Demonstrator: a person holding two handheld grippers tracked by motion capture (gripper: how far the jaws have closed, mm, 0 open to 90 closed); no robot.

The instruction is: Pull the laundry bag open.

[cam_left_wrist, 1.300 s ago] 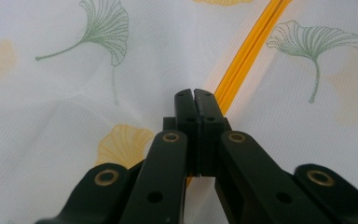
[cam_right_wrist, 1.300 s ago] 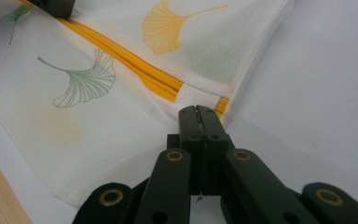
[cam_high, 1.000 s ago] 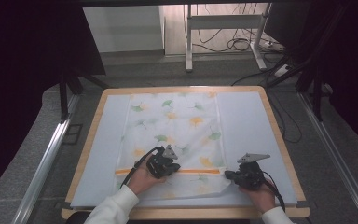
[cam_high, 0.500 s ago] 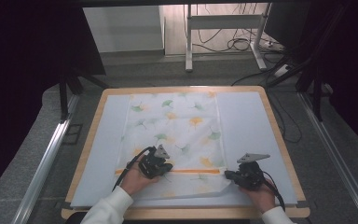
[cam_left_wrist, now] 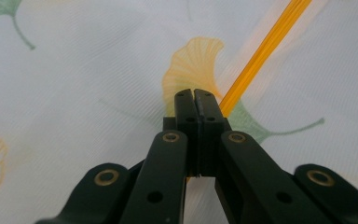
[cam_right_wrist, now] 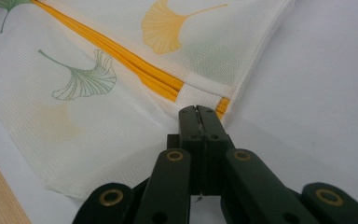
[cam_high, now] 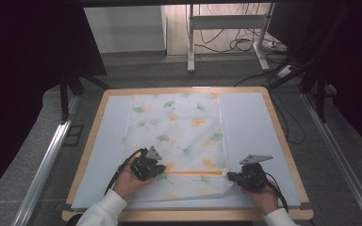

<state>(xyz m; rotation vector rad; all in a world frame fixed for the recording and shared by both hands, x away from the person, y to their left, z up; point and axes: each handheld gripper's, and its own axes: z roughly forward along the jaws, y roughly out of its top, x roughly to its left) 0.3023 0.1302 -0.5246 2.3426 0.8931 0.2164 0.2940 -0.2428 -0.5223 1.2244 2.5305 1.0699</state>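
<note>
A white mesh bag (cam_high: pixel 179 122) printed with ginkgo leaves lies flat on the table mat, an orange zipper (cam_high: pixel 193 172) running across its near end. My left gripper (cam_high: pixel 161 169) sits at the zipper's left part, jaws shut. In the left gripper view the tips (cam_left_wrist: pixel 194 93) close over the bag where the zipper (cam_left_wrist: pixel 261 46) runs under them; the pull is hidden. My right gripper (cam_high: pixel 229 175) is shut at the bag's near right corner. In the right gripper view its tips (cam_right_wrist: pixel 196 109) pinch the fabric beside the zipper's end (cam_right_wrist: pixel 158 81).
A pale mat (cam_high: pixel 250 122) covers a wooden-rimmed board (cam_high: pixel 88 155); bare mat lies on both sides of the bag. Metal rails (cam_high: pixel 47 160) flank the table. A desk frame and cables (cam_high: pixel 235 42) stand on the floor beyond.
My left gripper has slid leftward along the zipper, leaving a longer orange stretch between the two grippers. The right gripper has stayed at the bag's corner.
</note>
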